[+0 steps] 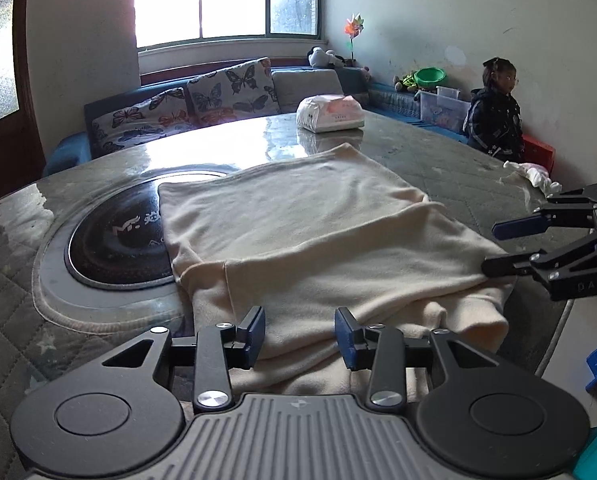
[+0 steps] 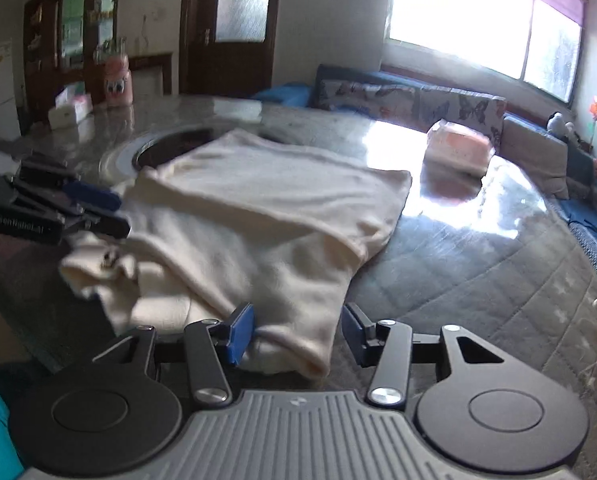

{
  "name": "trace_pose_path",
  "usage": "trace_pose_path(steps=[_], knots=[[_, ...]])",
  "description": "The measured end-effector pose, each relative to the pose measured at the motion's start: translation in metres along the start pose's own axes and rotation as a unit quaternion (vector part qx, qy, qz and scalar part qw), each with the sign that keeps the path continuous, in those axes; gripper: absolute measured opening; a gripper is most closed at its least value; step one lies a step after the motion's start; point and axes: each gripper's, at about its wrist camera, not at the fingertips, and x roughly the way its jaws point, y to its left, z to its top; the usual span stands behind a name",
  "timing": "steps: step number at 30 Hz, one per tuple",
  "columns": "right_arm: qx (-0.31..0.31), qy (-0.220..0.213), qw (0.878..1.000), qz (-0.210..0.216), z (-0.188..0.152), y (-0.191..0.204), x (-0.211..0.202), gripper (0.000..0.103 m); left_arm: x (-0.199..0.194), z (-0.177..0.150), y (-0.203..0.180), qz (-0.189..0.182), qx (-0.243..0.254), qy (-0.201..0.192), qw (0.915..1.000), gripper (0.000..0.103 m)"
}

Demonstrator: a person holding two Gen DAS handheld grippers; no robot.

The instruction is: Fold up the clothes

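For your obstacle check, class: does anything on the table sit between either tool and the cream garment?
Nothing visible does. The left tool and right tool are both open, right at the near edge of the garment. The tissue pack lies beyond it.

Cream garment flat on table; left tongs open over near edge

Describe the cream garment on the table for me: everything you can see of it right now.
The cream garment looks like soft knit or fleece, plain, with no print. It lies flat on the glossy table, partly folded: an upper layer lies over a lower one, and a bunched cuff or collar sits at the near edge. Its far corner covers part of the dark round inset. Both the left gripper and the right gripper are open around its near edge.
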Motion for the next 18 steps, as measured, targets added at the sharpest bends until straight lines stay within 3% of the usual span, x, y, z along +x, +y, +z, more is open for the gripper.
trace_pose_path(steps=[4,8,12,14,18], knots=[[0.018,-0.005,1.000,-0.010,0.001,-0.008,0.003,0.048,-0.002,0.006,0.002,0.003,-0.004,-0.014,0.9999,0.044],[0.016,0.006,1.000,0.000,-0.003,-0.007,0.011,0.050,0.009,0.001,0.001,0.007,-0.006,0.008,0.9999,0.044],[-0.005,-0.004,1.000,0.005,0.002,-0.003,-0.002,0.051,-0.009,-0.002,0.002,0.000,0.013,-0.003,0.9999,0.054],[-0.017,-0.005,1.000,0.009,0.004,-0.002,-0.009,0.057,-0.022,-0.004,0.004,-0.002,0.027,-0.012,0.9996,0.059],[-0.069,0.004,0.997,0.031,0.005,0.009,-0.020,0.064,-0.045,-0.014,0.006,-0.021,0.070,-0.013,0.9973,0.061]])
